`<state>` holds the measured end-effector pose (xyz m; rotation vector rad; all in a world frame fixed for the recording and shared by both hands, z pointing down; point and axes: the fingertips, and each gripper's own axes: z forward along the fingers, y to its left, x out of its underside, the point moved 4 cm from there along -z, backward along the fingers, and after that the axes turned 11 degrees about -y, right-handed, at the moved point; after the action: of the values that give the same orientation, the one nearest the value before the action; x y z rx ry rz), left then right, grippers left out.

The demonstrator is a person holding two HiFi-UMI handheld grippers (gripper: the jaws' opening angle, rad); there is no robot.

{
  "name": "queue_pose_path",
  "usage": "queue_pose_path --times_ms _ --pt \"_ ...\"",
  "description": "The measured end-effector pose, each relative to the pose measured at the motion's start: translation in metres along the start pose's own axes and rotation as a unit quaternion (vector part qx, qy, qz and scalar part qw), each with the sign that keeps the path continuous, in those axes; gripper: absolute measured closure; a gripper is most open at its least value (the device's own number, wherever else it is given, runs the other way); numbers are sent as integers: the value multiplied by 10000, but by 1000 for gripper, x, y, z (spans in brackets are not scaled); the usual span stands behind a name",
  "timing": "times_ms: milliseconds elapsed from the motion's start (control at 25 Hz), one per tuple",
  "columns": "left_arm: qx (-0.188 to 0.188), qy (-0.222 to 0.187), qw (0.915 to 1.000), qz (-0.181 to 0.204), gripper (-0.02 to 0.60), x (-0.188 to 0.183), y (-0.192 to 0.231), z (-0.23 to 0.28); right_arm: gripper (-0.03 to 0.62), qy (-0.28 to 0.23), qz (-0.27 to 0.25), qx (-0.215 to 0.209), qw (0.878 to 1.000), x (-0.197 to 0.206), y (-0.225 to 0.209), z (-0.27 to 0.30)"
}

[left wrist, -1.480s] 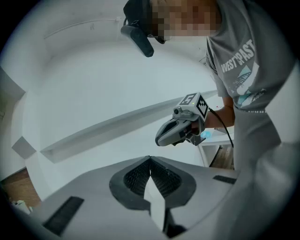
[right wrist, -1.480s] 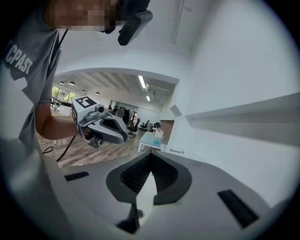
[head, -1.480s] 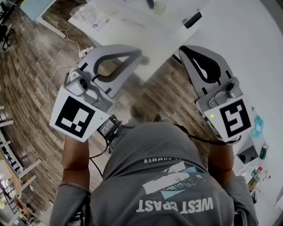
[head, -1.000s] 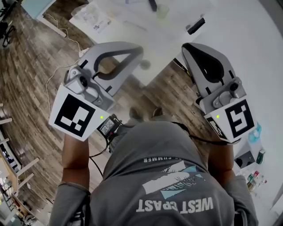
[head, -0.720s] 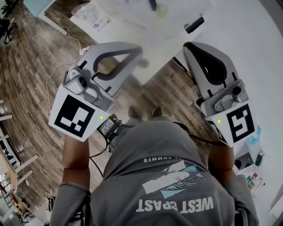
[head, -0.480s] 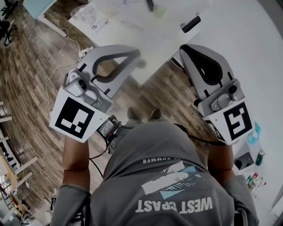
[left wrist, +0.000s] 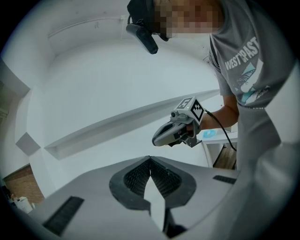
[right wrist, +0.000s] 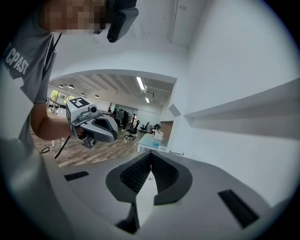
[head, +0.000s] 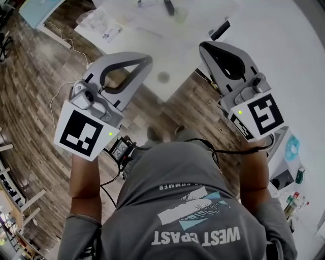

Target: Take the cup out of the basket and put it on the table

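Neither a basket nor a cup that I can be sure of shows in any view. In the head view my left gripper (head: 146, 59) and right gripper (head: 202, 46) are held up in front of the person's chest, above the near corner of a white table (head: 147, 48). Both are shut, jaw tips meeting, with nothing between them. The left gripper view looks past its closed jaws (left wrist: 150, 160) at a white wall and the right gripper (left wrist: 180, 129). The right gripper view shows its closed jaws (right wrist: 151, 167) and the left gripper (right wrist: 93, 124).
On the white table lie a black bar-shaped thing (head: 219, 30), a clear bag with papers (head: 101, 28) and a small pale round thing (head: 179, 11). Cables (head: 63, 89) run over the wood floor. A white shelf with small bottles (head: 293, 195) stands at the right.
Both grippers have drifted up and slightly left in the head view, the right one more. Both stay shut and empty.
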<state>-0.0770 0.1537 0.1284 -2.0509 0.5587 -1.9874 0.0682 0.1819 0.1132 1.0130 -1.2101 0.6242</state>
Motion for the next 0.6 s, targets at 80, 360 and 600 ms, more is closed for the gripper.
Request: queue_pose_path --times_ms 80,360,600 --pt "-2 0 10000 -26 571 5 7 -3 582 38 -21 36 10000 2 -2 9" --pt "-84 52 9999 -131 571 26 36 13 582 108 17 23 9999 17 -33 35" --pt "-249 219 9993 -189 571 39 57 48 582 57 92 -123 9999 33 -78 50"
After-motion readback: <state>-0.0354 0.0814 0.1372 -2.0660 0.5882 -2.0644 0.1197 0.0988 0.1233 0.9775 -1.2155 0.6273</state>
